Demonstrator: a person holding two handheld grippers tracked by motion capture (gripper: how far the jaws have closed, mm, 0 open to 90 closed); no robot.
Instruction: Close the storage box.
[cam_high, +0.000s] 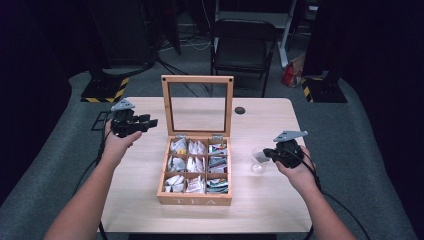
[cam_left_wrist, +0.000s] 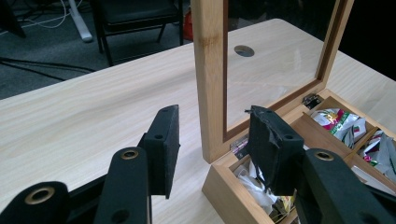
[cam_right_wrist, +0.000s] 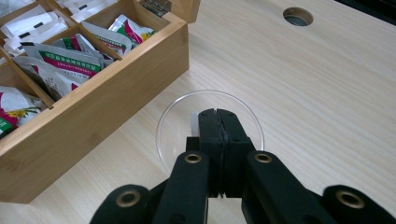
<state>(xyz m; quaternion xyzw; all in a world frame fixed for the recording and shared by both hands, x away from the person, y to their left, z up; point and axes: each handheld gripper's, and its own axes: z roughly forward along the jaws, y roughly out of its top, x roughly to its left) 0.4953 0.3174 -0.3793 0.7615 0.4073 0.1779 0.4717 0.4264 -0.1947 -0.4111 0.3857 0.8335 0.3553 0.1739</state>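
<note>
A wooden tea box (cam_high: 195, 201) sits mid-table with its glass lid (cam_high: 197, 79) standing upright, and its compartments hold several tea packets (cam_high: 195, 165). To the left of the lid, my left gripper (cam_high: 149, 121) is open; in the left gripper view its jaws (cam_left_wrist: 215, 126) straddle the lid's near post (cam_left_wrist: 210, 70) without touching it. Right of the box stands a clear glass cup (cam_high: 256, 166). My right gripper (cam_right_wrist: 218, 114) is shut just above the cup's rim (cam_right_wrist: 254, 126), and a white tea bag edge (cam_right_wrist: 194, 123) shows beside the tip.
A round cable hole (cam_high: 240, 110) lies in the tabletop behind the cup. A black chair (cam_high: 243, 47) stands beyond the table's far edge. Bare wood stretches left of the box (cam_left_wrist: 93, 107) and right of the cup (cam_right_wrist: 327, 93).
</note>
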